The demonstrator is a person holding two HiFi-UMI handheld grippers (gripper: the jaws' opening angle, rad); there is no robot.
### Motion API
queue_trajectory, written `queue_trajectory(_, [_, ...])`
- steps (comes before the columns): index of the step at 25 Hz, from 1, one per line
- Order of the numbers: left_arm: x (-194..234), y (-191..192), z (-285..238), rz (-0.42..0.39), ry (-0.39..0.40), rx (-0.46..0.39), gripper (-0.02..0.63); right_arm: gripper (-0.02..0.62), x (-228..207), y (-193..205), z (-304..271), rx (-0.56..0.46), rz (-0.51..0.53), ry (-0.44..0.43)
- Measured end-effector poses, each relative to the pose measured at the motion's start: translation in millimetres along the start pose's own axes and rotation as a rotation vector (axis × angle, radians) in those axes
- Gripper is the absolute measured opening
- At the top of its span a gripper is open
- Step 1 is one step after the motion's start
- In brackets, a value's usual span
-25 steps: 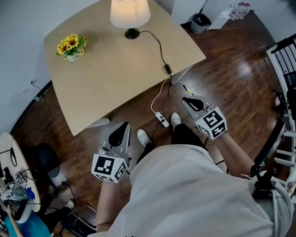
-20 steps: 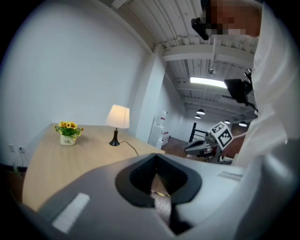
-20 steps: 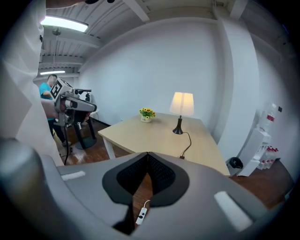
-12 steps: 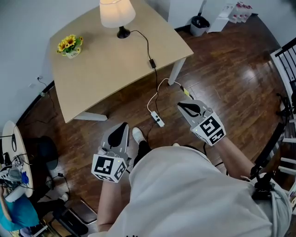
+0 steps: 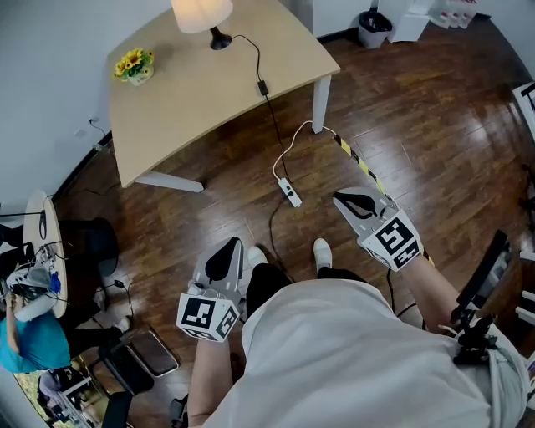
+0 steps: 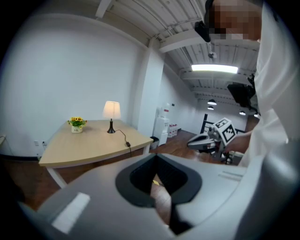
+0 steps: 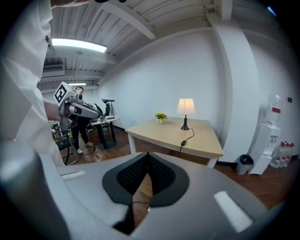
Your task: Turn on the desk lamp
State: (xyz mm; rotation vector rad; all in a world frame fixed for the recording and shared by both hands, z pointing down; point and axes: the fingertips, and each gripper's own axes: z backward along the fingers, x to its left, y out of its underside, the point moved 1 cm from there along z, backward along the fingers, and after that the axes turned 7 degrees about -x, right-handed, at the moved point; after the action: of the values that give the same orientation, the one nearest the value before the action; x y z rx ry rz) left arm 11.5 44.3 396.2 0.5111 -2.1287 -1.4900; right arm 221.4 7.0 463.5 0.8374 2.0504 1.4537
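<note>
The desk lamp (image 5: 201,12) stands at the far end of the wooden table (image 5: 217,92), its shade glowing; it shows again as the lamp (image 6: 111,110) and the lamp (image 7: 186,108). Its black cord carries an inline switch (image 5: 262,87) and runs down to a power strip (image 5: 289,192) on the floor. My left gripper (image 5: 229,247) and right gripper (image 5: 341,199) hang over the wood floor, well short of the table, both shut and holding nothing. The jaws meet at the left gripper (image 6: 156,157) and the right gripper (image 7: 148,155).
A pot of yellow flowers (image 5: 135,63) sits on the table's left. A black bin (image 5: 374,28) stands beyond the table. Yellow-black tape (image 5: 359,163) crosses the floor. A cluttered round table (image 5: 38,259) and a person in teal (image 5: 33,351) are at left.
The table and lamp have slid up and away in the head view as I stepped back from them. Both grippers stay shut and low in front of my body.
</note>
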Motion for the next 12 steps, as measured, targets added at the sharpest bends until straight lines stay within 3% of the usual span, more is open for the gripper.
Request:
queue_trajectory(7, [-25, -8, 25, -0.046, 0.062, -0.048, 0.018, 0.005, 30, -4, 34, -0.038, -0.004, 0.066])
queue_trajectory(12, [-32, -11, 78, -0.063, 0.094, -0.113, 0.018, 0.005, 76, -18, 50, -0.082, -0.057, 0.102])
